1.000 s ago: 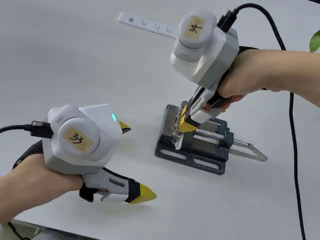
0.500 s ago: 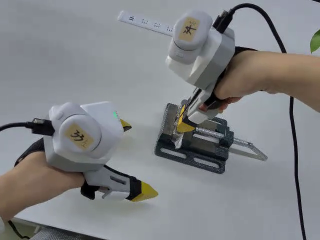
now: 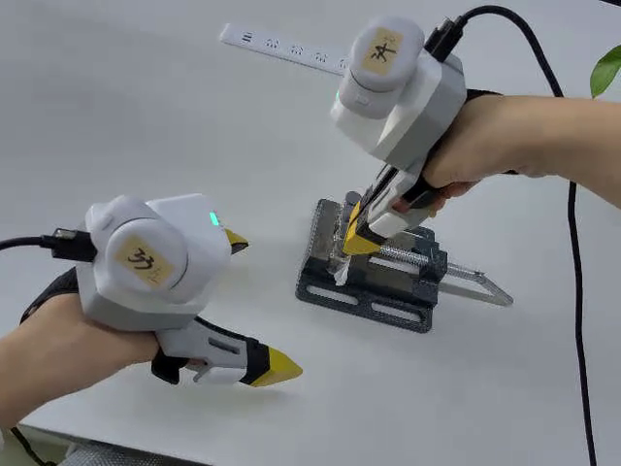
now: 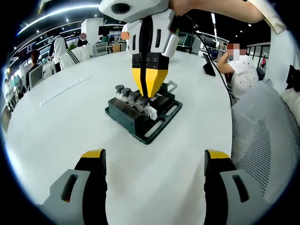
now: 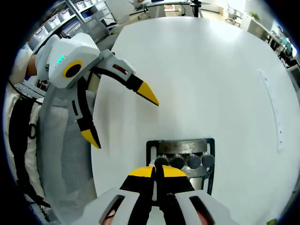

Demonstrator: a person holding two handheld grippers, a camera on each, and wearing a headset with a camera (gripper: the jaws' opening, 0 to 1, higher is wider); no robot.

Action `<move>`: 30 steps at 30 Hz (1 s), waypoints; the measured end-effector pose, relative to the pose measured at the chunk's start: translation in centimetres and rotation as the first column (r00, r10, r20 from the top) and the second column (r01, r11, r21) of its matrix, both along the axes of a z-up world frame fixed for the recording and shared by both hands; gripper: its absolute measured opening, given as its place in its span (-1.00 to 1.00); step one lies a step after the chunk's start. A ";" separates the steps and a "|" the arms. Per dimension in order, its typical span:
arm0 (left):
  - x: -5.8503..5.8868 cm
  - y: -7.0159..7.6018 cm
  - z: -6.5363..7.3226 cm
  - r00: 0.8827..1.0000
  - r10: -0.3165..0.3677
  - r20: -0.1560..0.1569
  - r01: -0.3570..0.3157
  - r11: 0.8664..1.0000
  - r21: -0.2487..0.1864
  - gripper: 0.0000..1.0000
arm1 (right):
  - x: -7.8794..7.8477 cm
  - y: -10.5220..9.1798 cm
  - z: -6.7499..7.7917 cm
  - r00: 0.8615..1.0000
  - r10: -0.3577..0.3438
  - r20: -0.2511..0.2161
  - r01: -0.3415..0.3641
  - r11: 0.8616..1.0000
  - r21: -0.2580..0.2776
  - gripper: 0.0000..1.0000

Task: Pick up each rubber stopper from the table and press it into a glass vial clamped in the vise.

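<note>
Four stoppers [image 5: 177, 162] sit in one row, each capping a vial [image 4: 134, 99] that stands upright in the vise [image 3: 361, 303]. The vise clamps the glass so that a downward push cannot tip or slide it.

1. The right gripper [image 3: 357, 243] points steeply down at the end vial nearest the person. Its jaws are pressed together, forming one blunt yellow tip suited to pushing rather than grasping. In the right gripper view the tip lies just beside the end stopper. Whether it bears on the rubber cannot be told.
2. The left gripper [image 3: 259, 303] is held low over the table [image 3: 146, 126], well apart from the vise, with its jaws spread wide and nothing between them (a ready posture for the next pickup).
3. A power strip [image 3: 281, 49] lies at the far side of the table, and a cable [image 3: 572, 243] runs from the right gripper past the vise. Both are clear of the work.

Judgement: with every vial capped, the seating step appears to be at or near its end. An off-centre push could cock the stopper or load the glass sideways.
</note>
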State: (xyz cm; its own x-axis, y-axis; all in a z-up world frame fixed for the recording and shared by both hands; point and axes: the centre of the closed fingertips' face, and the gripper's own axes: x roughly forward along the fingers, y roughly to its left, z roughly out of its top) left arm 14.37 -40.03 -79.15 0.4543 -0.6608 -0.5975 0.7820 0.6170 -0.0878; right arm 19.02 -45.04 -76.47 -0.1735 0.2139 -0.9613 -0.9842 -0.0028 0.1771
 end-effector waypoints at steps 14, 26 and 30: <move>0.4 0.1 0.4 1.000 0.016 0.009 -0.016 1.000 -0.022 0.71 | -0.2 -1.0 0.5 0.999 -0.035 0.009 0.034 0.994 0.100 -0.57; 1.0 0.1 1.8 0.998 0.038 0.042 -0.036 0.998 -0.056 0.73 | -1.2 -3.0 0.2 0.983 -0.166 0.073 0.139 0.947 0.289 0.17; 1.2 0.3 2.5 0.996 0.061 0.063 -0.056 0.996 -0.075 0.75 | -1.6 -3.9 -0.5 0.967 -0.240 0.079 0.200 0.918 0.343 0.41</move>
